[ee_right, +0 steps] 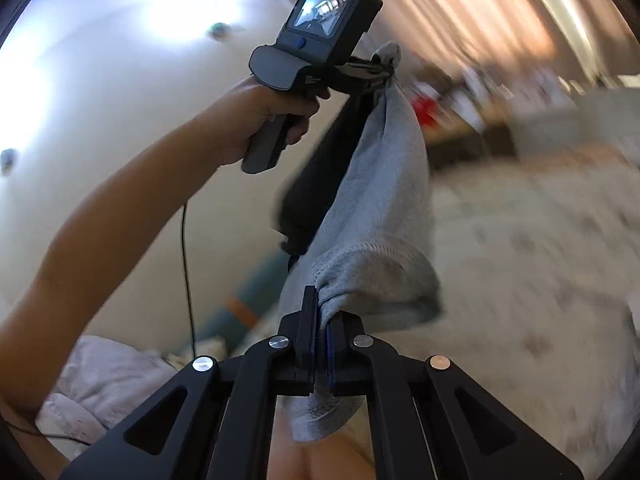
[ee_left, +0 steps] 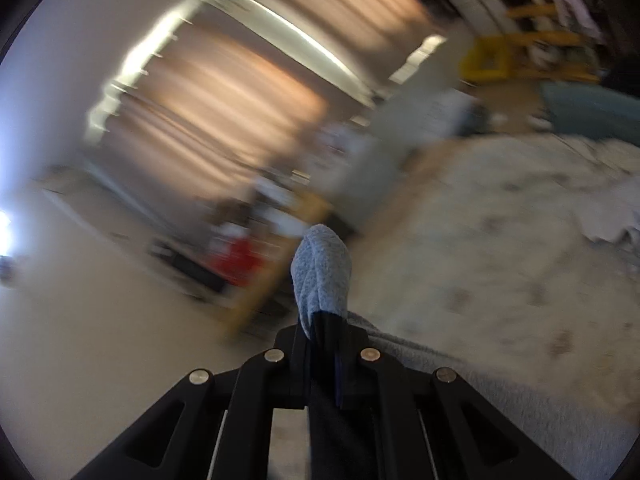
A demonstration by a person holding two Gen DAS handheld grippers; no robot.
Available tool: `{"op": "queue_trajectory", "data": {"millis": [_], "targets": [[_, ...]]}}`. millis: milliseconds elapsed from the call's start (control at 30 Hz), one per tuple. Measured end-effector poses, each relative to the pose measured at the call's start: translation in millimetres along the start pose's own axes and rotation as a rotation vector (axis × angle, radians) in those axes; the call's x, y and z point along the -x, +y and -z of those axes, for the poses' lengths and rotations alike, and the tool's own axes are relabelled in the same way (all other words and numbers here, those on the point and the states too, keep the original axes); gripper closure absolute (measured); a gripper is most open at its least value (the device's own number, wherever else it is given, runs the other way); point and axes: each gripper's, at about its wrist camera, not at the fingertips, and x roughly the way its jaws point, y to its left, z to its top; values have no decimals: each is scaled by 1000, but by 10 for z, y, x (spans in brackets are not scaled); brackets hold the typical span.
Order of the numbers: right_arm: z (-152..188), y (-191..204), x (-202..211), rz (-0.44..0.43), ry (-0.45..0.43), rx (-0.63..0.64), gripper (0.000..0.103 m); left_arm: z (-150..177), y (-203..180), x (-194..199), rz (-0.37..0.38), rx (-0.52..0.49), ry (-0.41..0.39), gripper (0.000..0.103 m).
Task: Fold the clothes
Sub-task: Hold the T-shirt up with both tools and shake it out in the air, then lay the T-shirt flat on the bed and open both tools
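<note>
A grey knit garment (ee_right: pixel 380 208) with a dark part (ee_right: pixel 320 168) hangs in the air, stretched between both grippers. My left gripper (ee_left: pixel 320 328) is shut on one end; a bunch of grey fabric (ee_left: pixel 322 268) sticks out past its fingertips. In the right wrist view the left gripper (ee_right: pixel 384 74) is up high, held by a bare arm, with the garment hanging from it. My right gripper (ee_right: pixel 322 320) is shut on the lower end of the grey garment, which bulges past its fingers. Both views are motion blurred.
A bed with a pale patterned cover (ee_left: pixel 500 248) lies to the right and below (ee_right: pixel 540 260). A pinkish garment (ee_right: pixel 104 384) lies at lower left. Curtains (ee_left: pixel 224 100), a cluttered shelf with a red item (ee_left: pixel 236 260) and a wooden ladder frame (ee_left: pixel 532 12) stand behind.
</note>
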Motion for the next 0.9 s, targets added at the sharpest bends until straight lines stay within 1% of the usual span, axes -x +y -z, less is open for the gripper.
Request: {"op": "queue_trajectory", "data": {"millis": [100, 200, 300, 367, 400, 467, 500, 533, 567, 600, 633, 667, 700, 733, 767, 800, 833, 867, 900], "targets": [[303, -762, -96, 133, 105, -83, 100, 136, -746, -822, 124, 35, 80, 95], [635, -1525, -272, 270, 247, -150, 100, 158, -1401, -1568, 199, 58, 173, 95], [851, -2103, -364, 351, 345, -197, 100, -54, -1991, -1902, 267, 59, 169, 95], [864, -2496, -403, 401, 381, -223, 100, -174, -2319, -2070, 315, 67, 166, 95], [859, -2675, -417, 421, 397, -235, 100, -167, -2385, -2108, 339, 84, 171, 95], [917, -2893, -425, 472, 442, -234, 100, -154, -2518, -2184, 387, 117, 182, 94], [993, -3022, -414, 471, 458, -270, 99, -148, -2585, -2222, 411, 134, 187, 89], [1083, -3170, -380, 450, 468, -330, 95, -141, -2651, -2260, 435, 151, 193, 86], [1137, -3304, -352, 442, 474, -376, 95, -135, -2717, -2298, 459, 168, 198, 80], [1156, -3405, -347, 497, 486, -364, 92, -128, -2784, -2336, 483, 185, 203, 71], [1156, -3482, -354, 558, 505, -329, 91, -122, -2850, -2374, 507, 202, 209, 68], [1150, -3554, -361, 599, 522, -299, 90, -116, -2916, -2412, 531, 219, 214, 62], [1136, -3637, -353, 616, 531, -291, 90, -20, -2900, -2378, 537, 245, 218, 60], [1102, -3701, -334, 622, 524, -288, 90, 157, -2809, -2278, 526, 278, 223, 60], [1058, -3748, -315, 632, 512, -279, 90, 333, -2718, -2179, 515, 312, 227, 55], [1008, -3742, -293, 637, 498, -250, 87, 510, -2628, -2079, 504, 345, 231, 46], [951, -3692, -306, 626, 485, -217, 86, 686, -2537, -1980, 493, 379, 235, 39], [891, -3636, -345, 606, 472, -191, 86, 862, -2446, -1880, 481, 412, 239, 29], [832, -3580, -383, 585, 459, -165, 86, 1039, -2355, -1780, 470, 445, 243, 27]]}}
